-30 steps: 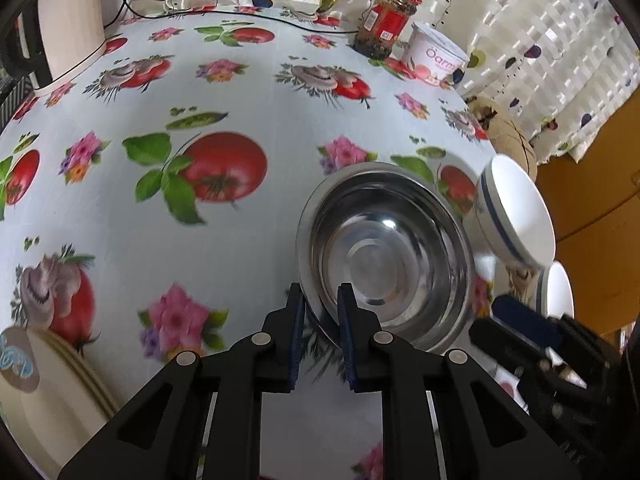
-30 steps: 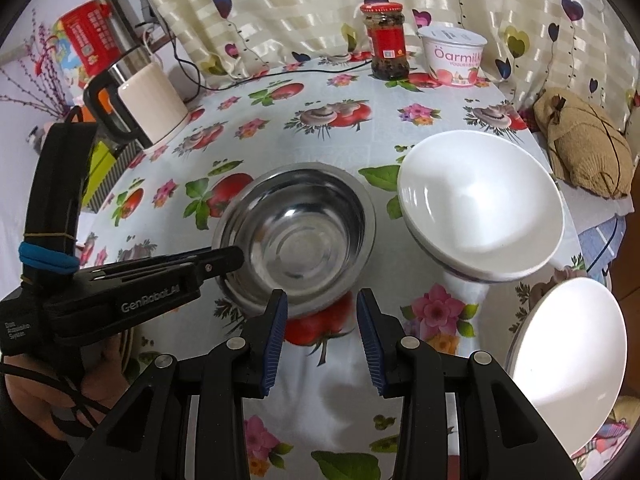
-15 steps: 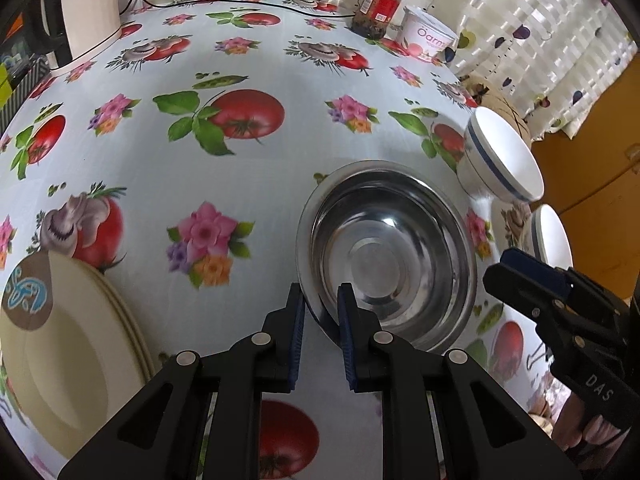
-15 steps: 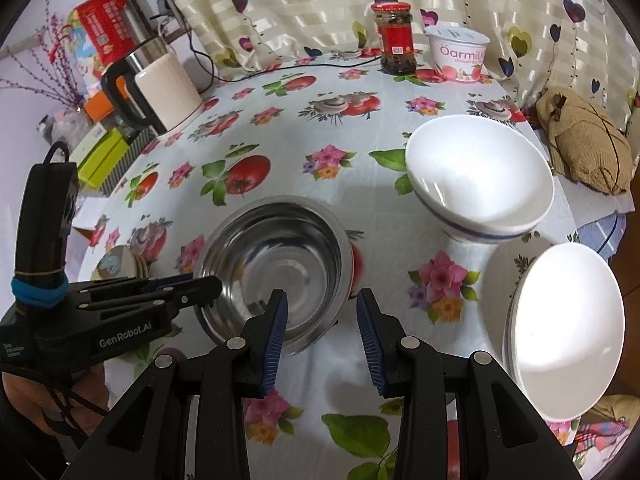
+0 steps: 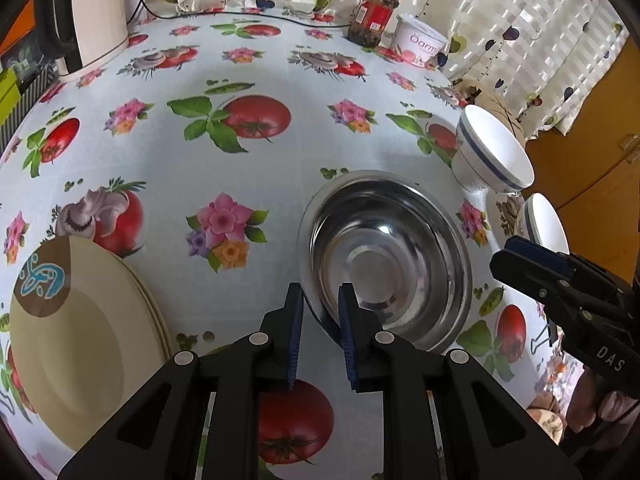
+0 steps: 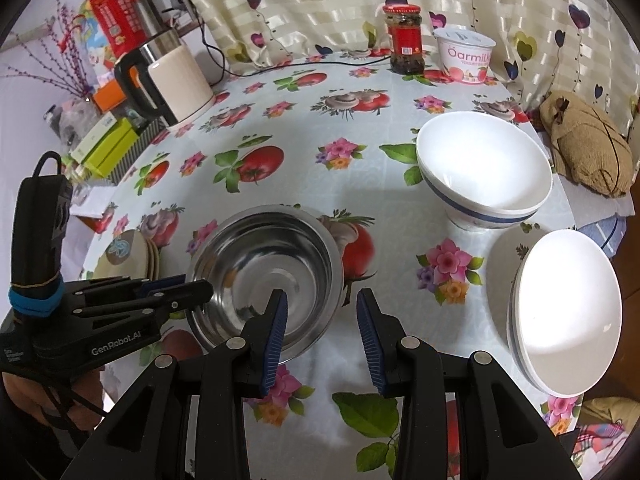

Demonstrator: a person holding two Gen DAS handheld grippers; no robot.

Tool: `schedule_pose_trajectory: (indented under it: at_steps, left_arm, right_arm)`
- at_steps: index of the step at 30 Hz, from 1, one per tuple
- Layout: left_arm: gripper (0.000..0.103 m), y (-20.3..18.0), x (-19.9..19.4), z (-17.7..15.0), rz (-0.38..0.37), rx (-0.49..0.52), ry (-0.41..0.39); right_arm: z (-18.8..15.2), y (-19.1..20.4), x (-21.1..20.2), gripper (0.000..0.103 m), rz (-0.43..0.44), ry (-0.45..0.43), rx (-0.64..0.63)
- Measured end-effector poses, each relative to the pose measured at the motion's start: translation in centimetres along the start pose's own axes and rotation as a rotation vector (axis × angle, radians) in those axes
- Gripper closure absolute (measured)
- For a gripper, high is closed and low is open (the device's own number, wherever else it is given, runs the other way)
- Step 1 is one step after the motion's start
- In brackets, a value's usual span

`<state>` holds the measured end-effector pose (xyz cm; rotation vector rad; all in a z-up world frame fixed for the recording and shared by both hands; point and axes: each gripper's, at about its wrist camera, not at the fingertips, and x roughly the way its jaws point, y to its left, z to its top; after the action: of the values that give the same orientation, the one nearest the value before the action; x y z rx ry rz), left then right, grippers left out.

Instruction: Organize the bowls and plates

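Observation:
My left gripper is shut on the near-left rim of a steel bowl, which sits low over the flowered tablecloth. The same steel bowl shows in the right wrist view with the left gripper at its left rim. My right gripper is open and empty, just right of the bowl. A white bowl with a blue stripe stands at the right, with a stack of white bowls nearer. A stack of cream plates lies at the lower left.
An electric kettle stands at the back left, with boxes beside it. A red-lidded jar and a yogurt tub stand at the back by the curtain. A brown cloth bundle lies off the table's right edge.
My left gripper has drawn the steel bowl back toward me and the cream plates, away from the striped white bowl. The right gripper has backed off with it, still open.

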<state>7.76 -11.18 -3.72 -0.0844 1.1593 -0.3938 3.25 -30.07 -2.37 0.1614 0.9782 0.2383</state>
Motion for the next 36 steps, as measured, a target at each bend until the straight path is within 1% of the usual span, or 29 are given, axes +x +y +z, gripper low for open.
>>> schedule_pose_trajectory:
  at_steps: [2,4,6,13,23,32,36]
  left_arm:
    - [0.081,0.1,-0.1,0.1,-0.008,-0.005,-0.006]
    - [0.072,0.2,-0.3,0.2,-0.012,-0.009,-0.020]
    - [0.070,0.3,-0.6,0.3,-0.015,-0.011,-0.036]
    - [0.070,0.3,-2.0,0.9,0.005,-0.010,-0.082]
    - [0.070,-1.5,-3.7,2.2,-0.019,0.030,-0.133]
    - [0.070,-2.9,-3.8,3.1,-0.039,0.052,-0.142]
    - [0.070,-3.6,-3.6,3.5,-0.035,0.066,-0.137]
  right_arm:
    - [0.0,0.0,-0.3,0.067,0.000,-0.007,-0.001]
    - [0.2,-0.2,-0.5,0.067,0.000,-0.010,0.000]
    - [0.3,-0.3,-0.6,0.066,0.001,-0.012,0.001]
    - [0.7,-0.8,-1.4,0.065,-0.003,-0.030,0.004]
    - [1.3,-1.2,-2.6,0.065,-0.009,-0.063,0.002]
    - [1.7,-2.3,-3.6,0.065,-0.021,-0.090,0.018]
    - [1.8,-2.8,-3.9,0.065,-0.028,-0.102,0.028]
